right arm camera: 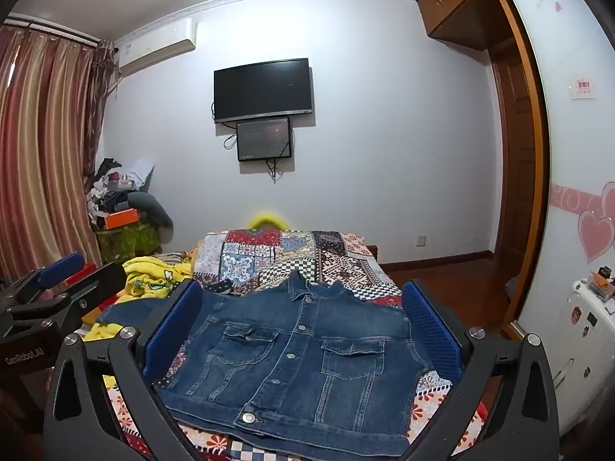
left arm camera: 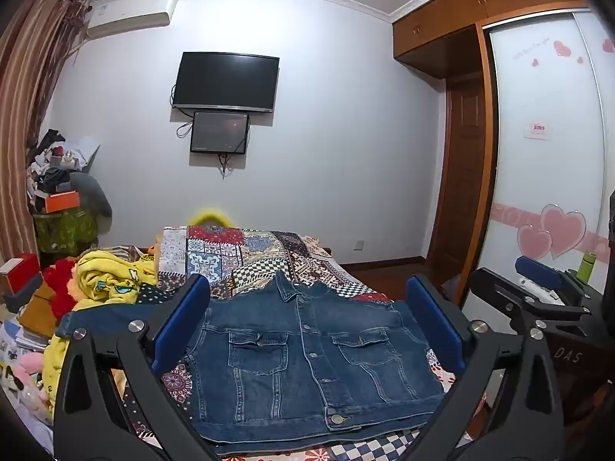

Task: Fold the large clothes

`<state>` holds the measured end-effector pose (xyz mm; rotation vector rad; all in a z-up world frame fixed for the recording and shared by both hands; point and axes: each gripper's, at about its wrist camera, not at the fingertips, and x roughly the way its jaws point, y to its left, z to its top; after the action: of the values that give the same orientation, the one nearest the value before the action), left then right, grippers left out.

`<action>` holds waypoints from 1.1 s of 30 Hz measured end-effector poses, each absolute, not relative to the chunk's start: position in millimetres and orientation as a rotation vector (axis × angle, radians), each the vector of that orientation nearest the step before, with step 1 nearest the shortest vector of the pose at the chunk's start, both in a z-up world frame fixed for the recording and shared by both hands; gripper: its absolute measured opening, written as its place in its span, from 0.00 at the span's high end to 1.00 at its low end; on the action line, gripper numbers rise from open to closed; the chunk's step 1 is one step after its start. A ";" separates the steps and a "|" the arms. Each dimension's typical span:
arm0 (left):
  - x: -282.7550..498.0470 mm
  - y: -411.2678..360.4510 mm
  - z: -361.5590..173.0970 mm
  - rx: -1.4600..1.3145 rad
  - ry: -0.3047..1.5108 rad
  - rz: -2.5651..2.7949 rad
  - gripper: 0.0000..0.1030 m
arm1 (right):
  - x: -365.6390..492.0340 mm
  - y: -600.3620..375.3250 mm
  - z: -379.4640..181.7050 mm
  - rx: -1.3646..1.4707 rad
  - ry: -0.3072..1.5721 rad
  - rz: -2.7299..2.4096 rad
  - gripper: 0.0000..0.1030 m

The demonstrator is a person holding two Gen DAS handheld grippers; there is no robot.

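My left fingers (left arm camera: 307, 319) and right fingers (right arm camera: 303, 319) gape wide, empty, framing the denim jacket (left arm camera: 307, 361) (buttoned, face up) spread flat on the bed (left arm camera: 246, 253), presumably so both sides can be grabbed for folding.

So the bed (left arm camera: 338, 265) has a patchwork bedspread (left arm camera: 246, 253) all over it, mixed prints with checkerboard bits. A blue denim jacket (left arm camera: 307, 361) lies flat on top, buttoned, front up, collar toward the far wall. One sleeve (left arm camera: 111, 317) sticks out left, next to a crumpled yellow cartoon blanket (left arm camera: 111, 280) at the bed's left edge.
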<state>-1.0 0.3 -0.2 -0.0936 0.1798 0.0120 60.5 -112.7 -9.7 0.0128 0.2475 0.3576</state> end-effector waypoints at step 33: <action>5.0 -0.9 -2.5 -0.090 0.207 -0.012 0.00 | 61.1 -115.2 -7.8 0.025 0.254 0.363 0.00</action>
<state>5.0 -0.9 -2.5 -0.0898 0.2071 -0.0122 61.1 -115.2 -7.8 0.0254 0.2543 0.3634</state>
